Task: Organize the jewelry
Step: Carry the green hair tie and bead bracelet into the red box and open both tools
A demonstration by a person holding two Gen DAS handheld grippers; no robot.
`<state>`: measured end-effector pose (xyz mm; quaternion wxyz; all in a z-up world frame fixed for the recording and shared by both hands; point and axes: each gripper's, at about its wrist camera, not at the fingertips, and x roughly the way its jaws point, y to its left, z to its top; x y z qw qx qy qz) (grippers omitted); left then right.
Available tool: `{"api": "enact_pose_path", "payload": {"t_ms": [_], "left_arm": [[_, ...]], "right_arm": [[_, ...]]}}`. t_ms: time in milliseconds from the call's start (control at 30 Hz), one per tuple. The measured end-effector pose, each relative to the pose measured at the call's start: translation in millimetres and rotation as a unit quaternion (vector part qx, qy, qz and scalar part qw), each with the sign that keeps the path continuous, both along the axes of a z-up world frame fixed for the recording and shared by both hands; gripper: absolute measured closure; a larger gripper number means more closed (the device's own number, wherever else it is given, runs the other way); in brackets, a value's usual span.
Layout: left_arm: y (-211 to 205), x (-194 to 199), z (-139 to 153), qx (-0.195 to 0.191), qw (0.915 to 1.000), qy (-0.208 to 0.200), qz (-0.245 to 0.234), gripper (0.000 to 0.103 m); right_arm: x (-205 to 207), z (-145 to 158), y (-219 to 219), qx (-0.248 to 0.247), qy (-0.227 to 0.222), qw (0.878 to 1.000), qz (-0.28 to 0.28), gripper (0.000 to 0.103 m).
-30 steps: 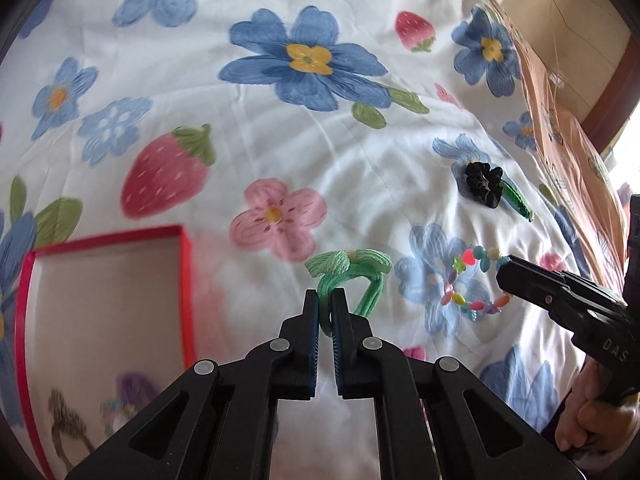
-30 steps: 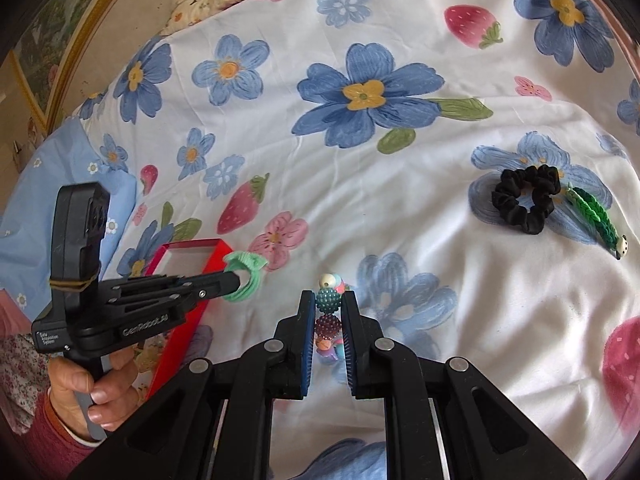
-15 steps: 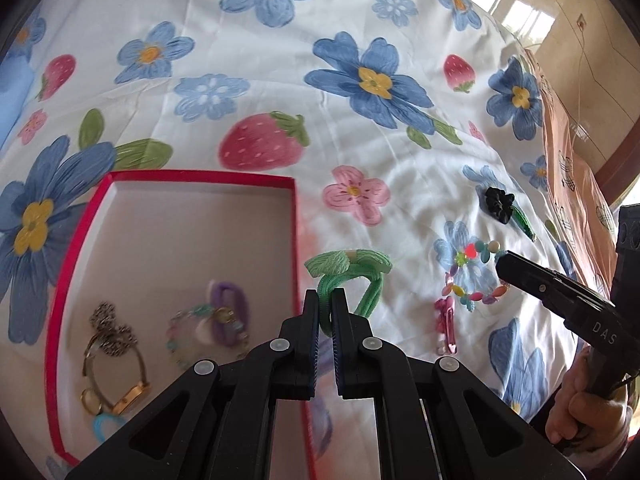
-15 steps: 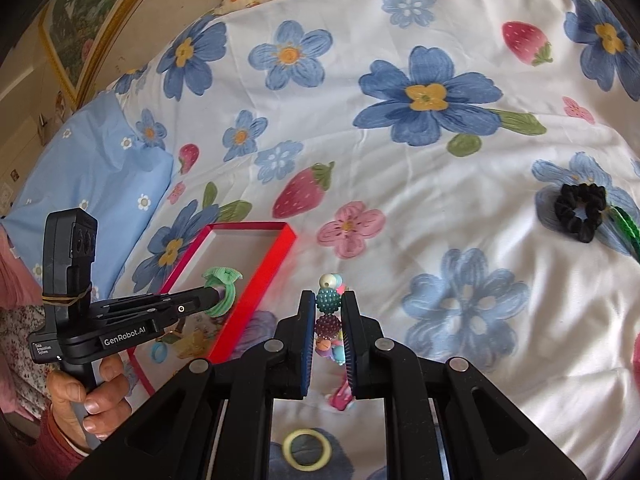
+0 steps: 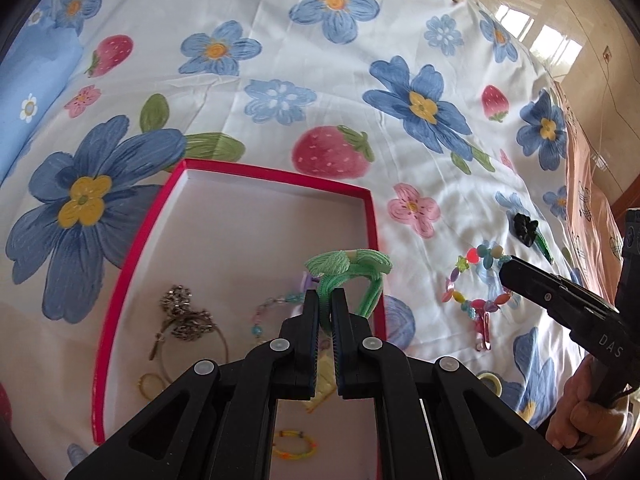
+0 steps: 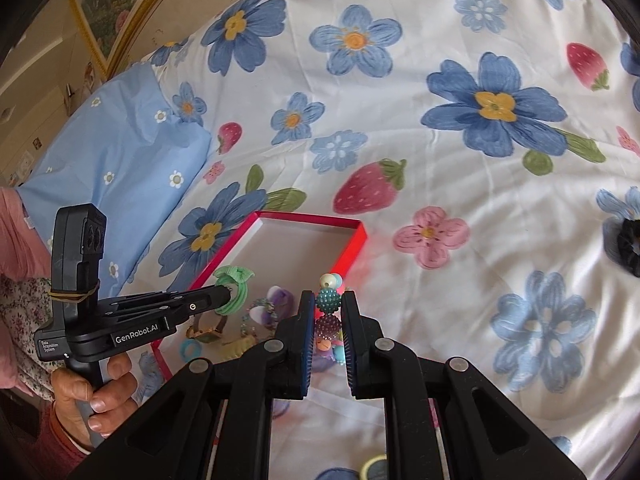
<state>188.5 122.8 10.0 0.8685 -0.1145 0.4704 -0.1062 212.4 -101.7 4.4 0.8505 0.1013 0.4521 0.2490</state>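
Note:
My left gripper (image 5: pixel 326 298) is shut on a green hair tie with a bow (image 5: pixel 352 266) and holds it over the right part of the red-rimmed box (image 5: pixel 276 178). The box holds several pieces, among them a metal bracelet (image 5: pixel 184 316) and a yellow bead bracelet (image 5: pixel 294 446). My right gripper (image 6: pixel 326 300) is shut on a colourful bead bracelet (image 6: pixel 328 300) and holds it above the bed near the box's right rim (image 6: pixel 354 248). The bead bracelet also shows in the left wrist view (image 5: pixel 476 284), hanging from the right gripper (image 5: pixel 506 270).
A flowered bedspread (image 6: pixel 440 160) covers the bed. A black scrunchie (image 5: pixel 524 228) and a green clip (image 5: pixel 544 246) lie far right. A pink clip (image 5: pixel 484 330) and a yellow ring (image 5: pixel 490 380) lie right of the box. A blue pillow (image 6: pixel 116 152) is at left.
Both grippers have lifted and moved left toward the box with their pieces held. The left gripper now hangs over the box's inside instead of the bedspread.

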Motion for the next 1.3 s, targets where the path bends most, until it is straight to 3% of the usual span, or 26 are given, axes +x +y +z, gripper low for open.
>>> {"api": "enact_pose_path", "payload": {"t_ms": [633, 1033, 1300], "left_arm": [[49.8, 35.5, -24.8, 0.006, 0.9980, 0.027, 0.057, 0.098], [63.3, 67.8, -52.6, 0.014, 0.9955, 0.053, 0.077, 0.098], [57.1, 88.8, -80.6, 0.037, 0.9928, 0.085, 0.075, 0.097]], "right_arm": [[39.0, -11.7, 75.2, 0.011, 0.002, 0.998, 0.062, 0.090], [61.6, -43.4, 103.5, 0.030, 0.038, 0.996, 0.078, 0.090], [70.2, -73.4, 103.9, 0.008, 0.066, 0.995, 0.074, 0.090]]}}
